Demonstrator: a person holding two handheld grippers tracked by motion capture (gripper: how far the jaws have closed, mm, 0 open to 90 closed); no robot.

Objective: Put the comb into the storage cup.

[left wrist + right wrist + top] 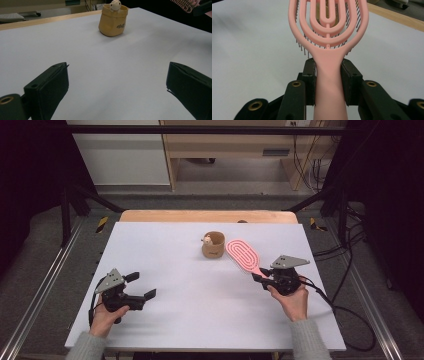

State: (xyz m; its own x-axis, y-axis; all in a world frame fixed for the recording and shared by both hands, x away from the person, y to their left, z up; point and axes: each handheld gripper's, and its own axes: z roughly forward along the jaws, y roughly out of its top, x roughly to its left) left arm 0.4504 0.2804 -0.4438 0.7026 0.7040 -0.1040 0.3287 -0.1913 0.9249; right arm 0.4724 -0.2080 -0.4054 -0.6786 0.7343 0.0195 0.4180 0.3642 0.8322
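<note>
A pink vented hairbrush (243, 253) (328, 30) is held by its handle, with my right gripper (262, 276) (328, 75) shut on it and its head reaching toward the tan cup. The brush tip (185, 4) peeks into the left gripper view at top right. A small tan cup (213, 245) (113, 21) with a pale figure in its top stands upright at mid-table. Near the table's left front, my left gripper (141, 286) (117, 85) is open, jaws wide over bare white surface, pointing at the cup from a distance.
The white tabletop (165, 265) has a wooden strip (207, 216) along its far edge. Black frame bars (70, 205) flank both sides. A cable (345, 315) trails off the right gripper past the table's right edge.
</note>
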